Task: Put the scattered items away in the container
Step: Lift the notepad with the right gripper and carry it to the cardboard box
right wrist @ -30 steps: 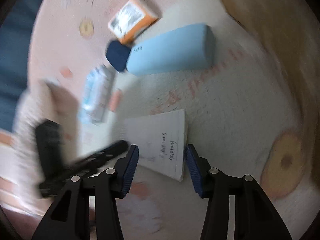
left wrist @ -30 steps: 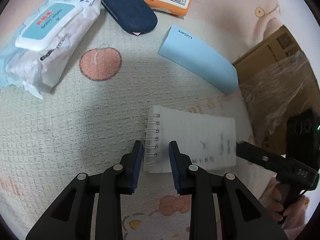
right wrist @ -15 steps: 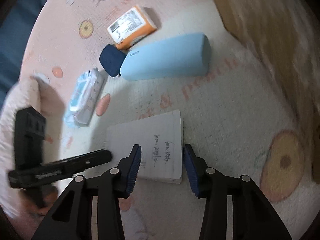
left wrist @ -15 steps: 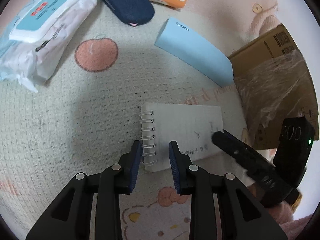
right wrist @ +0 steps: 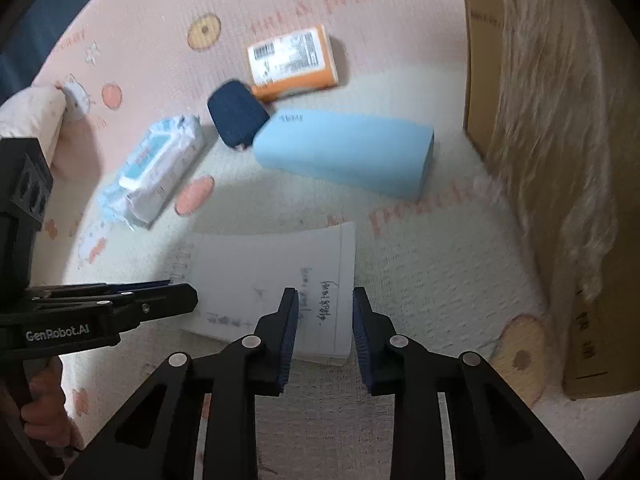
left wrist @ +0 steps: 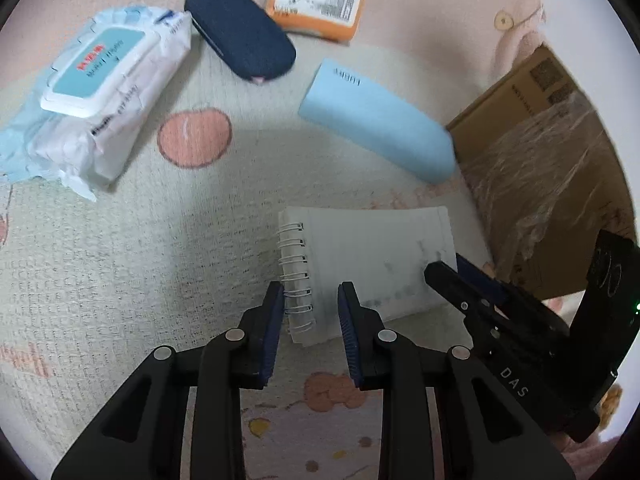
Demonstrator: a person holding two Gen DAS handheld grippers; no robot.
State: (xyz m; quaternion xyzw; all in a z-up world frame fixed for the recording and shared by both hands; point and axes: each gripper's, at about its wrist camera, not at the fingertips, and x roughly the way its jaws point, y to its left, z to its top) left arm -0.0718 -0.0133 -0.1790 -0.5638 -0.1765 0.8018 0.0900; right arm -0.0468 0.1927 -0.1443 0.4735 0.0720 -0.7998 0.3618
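Two hand-held grippers close in on one notebook (left wrist: 368, 268) that lies flat on a patterned mat (left wrist: 120, 264).

In the left wrist view, the left hand-held gripper (left wrist: 311, 300) has its jaws parted around the notebook's near corner, with the wire spiral between the blue pads; the pads do not press the paper. The right hand-held gripper (left wrist: 460, 276) comes in from 4 o'clock, its tip over the notebook's right edge. A pale blue case (left wrist: 376, 120) lies at 1 o'clock, a dark blue pouch (left wrist: 240, 48) and an orange packet (left wrist: 316, 0) at 12 o'clock, and a pack of wipes (left wrist: 104, 96) at 10 o'clock. The cardboard box (left wrist: 540, 168), with plastic film on it, stands at 3 o'clock.

In the right wrist view, the right hand-held gripper (right wrist: 325, 312) is open, its jaws on either side of the notebook's (right wrist: 272, 280) near right corner, gripping nothing. The left hand-held gripper (right wrist: 182, 294) enters from 9 o'clock at the spiral edge. Beyond lie the pale blue case (right wrist: 348, 152) at 12 o'clock, the dark blue pouch (right wrist: 236, 116) touching its end, the orange packet (right wrist: 292, 64), and the pack of wipes (right wrist: 160, 168) at 10 o'clock. The cardboard box (right wrist: 540, 160) fills the 3 o'clock side.
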